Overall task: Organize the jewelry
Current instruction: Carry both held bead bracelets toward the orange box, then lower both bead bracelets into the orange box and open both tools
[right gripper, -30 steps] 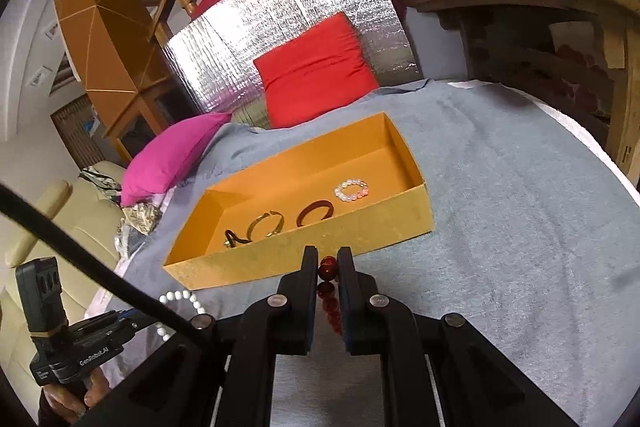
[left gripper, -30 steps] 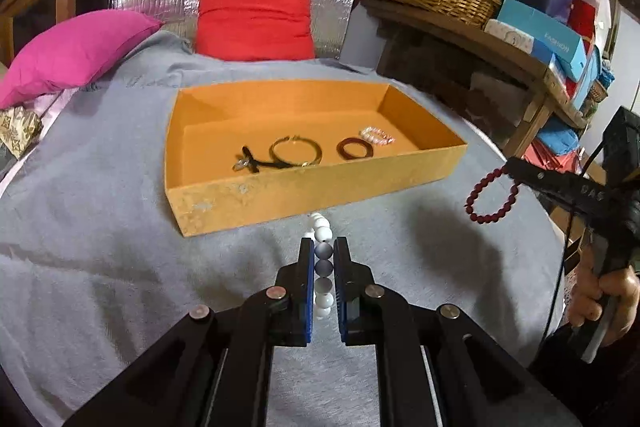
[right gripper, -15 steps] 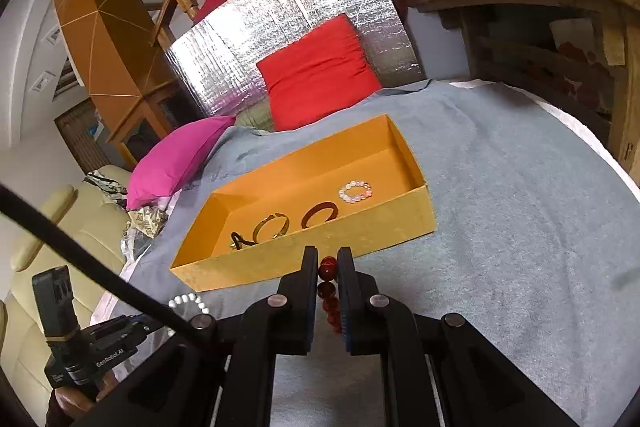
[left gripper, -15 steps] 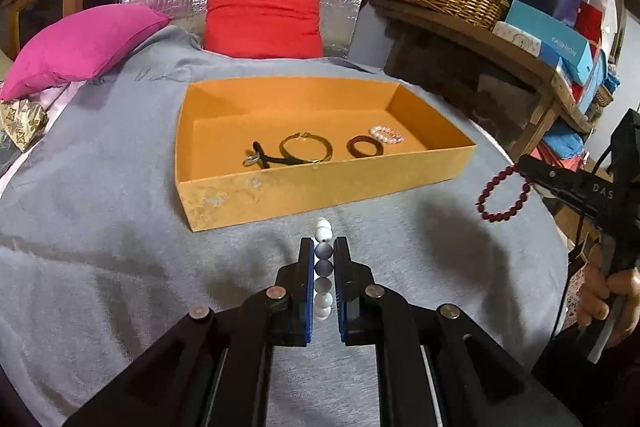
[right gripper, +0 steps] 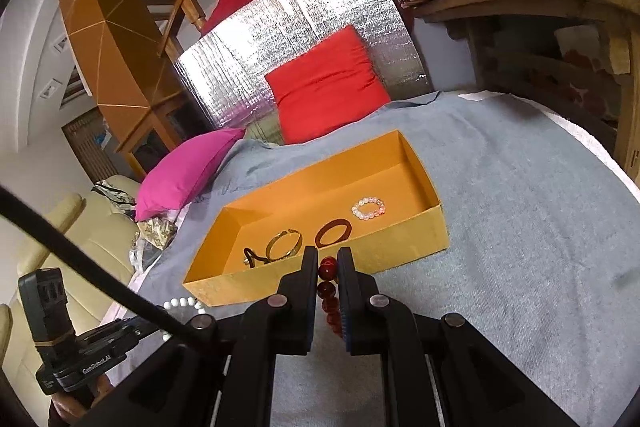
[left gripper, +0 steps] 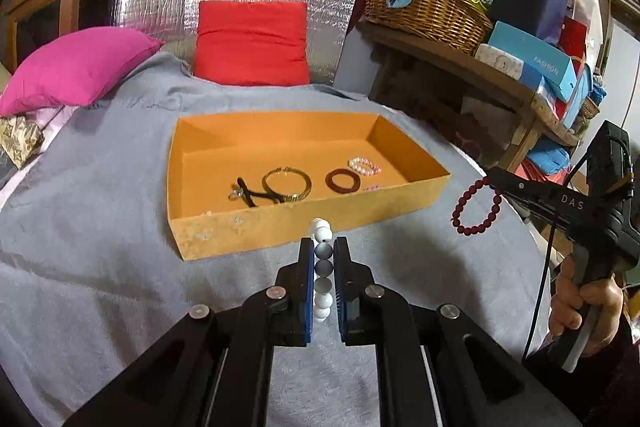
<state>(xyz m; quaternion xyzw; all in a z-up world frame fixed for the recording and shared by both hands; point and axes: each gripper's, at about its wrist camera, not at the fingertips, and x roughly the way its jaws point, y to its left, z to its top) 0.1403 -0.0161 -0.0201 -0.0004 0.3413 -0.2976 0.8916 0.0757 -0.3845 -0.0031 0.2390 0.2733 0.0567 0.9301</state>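
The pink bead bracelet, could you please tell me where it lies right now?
The pink bead bracelet lies inside the orange box, towards its right end, just right of the dark brown ring.

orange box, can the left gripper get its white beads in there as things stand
Probably yes. The left gripper, jaws shut on the white beads, sits just short of the orange box, whose top is open, with bare floor left of the black cord.

Both wrist cameras look forward and down along their fingers, close above the grey surface (left gripper: 100,227); both share the orange tray (left gripper: 280,231), red cushion (right gripper: 328,83).
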